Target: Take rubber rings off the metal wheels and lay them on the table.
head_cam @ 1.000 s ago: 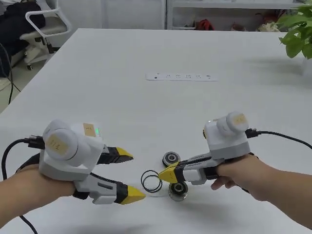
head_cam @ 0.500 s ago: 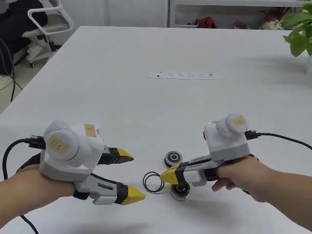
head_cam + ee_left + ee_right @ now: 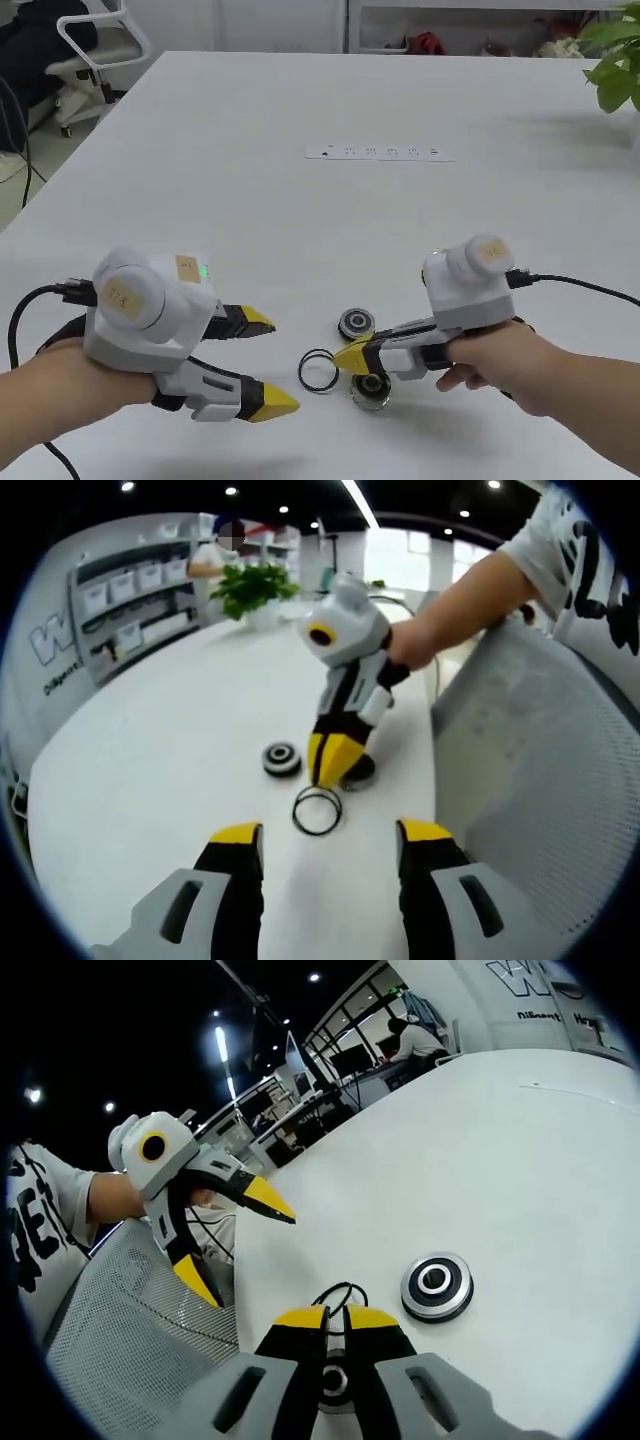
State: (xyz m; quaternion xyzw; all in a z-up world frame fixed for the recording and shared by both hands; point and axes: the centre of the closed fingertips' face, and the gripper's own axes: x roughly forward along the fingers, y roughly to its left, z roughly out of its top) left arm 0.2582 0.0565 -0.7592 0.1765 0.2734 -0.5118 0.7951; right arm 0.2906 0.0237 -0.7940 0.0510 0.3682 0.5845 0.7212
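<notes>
Both tongs hang low over the table (image 3: 300, 220), in the bottom third of the head view. At lower left the left gripper (image 3: 265, 362) has its jaws spread wide with nothing between them. Its yellow tips point toward the middle of the frame, short of the work. Just right of centre, the right gripper (image 3: 342, 356) has its jaws drawn almost together, a mere slit between the tips, and I can see nothing pinched in them. Its nose sits over the near wheel (image 3: 374, 390). In the right gripper view that wheel's hub peeps through the slit at the bottom of the frame, but I cannot tell whether the tips touch it.

The rubber rings (image 3: 318, 371) lie flat on the table just left of that nose, two thin black loops overlapping, between the two grippers. The far wheel (image 3: 356, 323) sits a little above them in the frame, apart from both tools.

Over the last second hardly anything has changed. Rings, wheels and grippers keep the same spacing, and only the whole scene has slid a touch as the headset moved. So I'd judge these rings already delivered, and the right gripper paused at the near wheel, perhaps lining up for another. Whether either wheel still wears rubber is too small to make out.
</notes>
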